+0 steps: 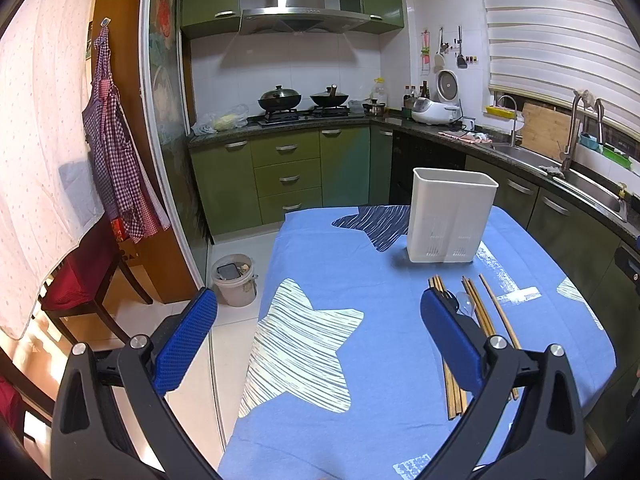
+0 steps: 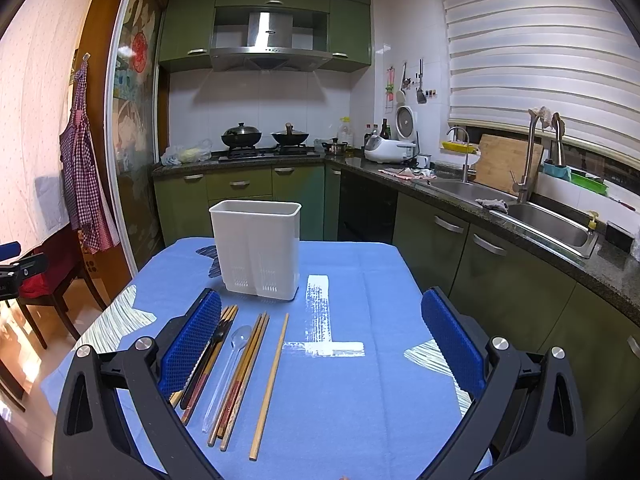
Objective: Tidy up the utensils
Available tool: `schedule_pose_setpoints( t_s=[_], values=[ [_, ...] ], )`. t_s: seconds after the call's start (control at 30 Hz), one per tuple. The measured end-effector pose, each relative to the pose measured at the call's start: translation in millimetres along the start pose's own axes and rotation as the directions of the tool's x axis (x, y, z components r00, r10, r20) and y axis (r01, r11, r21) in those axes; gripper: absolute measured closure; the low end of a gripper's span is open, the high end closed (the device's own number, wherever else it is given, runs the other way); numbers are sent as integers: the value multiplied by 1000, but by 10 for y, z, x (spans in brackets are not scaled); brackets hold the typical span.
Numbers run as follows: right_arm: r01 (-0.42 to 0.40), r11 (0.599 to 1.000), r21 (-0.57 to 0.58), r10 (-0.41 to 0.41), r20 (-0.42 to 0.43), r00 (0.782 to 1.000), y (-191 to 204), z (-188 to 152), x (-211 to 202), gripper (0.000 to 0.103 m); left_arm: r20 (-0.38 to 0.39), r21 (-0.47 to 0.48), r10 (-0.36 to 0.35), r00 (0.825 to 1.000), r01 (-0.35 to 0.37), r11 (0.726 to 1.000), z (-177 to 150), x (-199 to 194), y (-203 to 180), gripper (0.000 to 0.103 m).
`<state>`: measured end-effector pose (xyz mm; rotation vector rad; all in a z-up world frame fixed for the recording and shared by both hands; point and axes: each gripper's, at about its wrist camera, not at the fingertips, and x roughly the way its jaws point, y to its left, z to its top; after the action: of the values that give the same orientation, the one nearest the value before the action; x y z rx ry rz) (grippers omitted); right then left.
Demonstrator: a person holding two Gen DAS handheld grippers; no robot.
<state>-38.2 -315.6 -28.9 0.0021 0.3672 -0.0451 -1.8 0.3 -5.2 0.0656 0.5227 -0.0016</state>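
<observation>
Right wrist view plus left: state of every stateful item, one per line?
left gripper: open, holding nothing
right gripper: open, holding nothing
white utensil holder: upright, no utensils showing above rim
wooden chopsticks: lying loose on tablecloth
clear plastic spoon: lying among chopsticks
rice cooker: lid raised
woks: lidded

One tall white plastic utensil holder (image 2: 256, 252) upper centre; one clear plastic spoon (image 2: 232, 364) lower left; one dark-handled utensil (image 2: 206, 360) beside it; one lone wooden chopstick (image 2: 270, 384); remaining bundled wooden chopsticks (image 2: 244, 368) overlap, uncountable.
</observation>
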Motion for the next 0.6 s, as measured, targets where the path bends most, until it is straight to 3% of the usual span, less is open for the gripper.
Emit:
schedule_pose_setpoints(
  t_s=[0.6],
  values=[
    [0, 1000, 1, 0, -2, 1000, 10, -5, 1, 4, -1, -1, 1, 1000, -1, 1000, 6, -1, 5, 6]
  ],
)
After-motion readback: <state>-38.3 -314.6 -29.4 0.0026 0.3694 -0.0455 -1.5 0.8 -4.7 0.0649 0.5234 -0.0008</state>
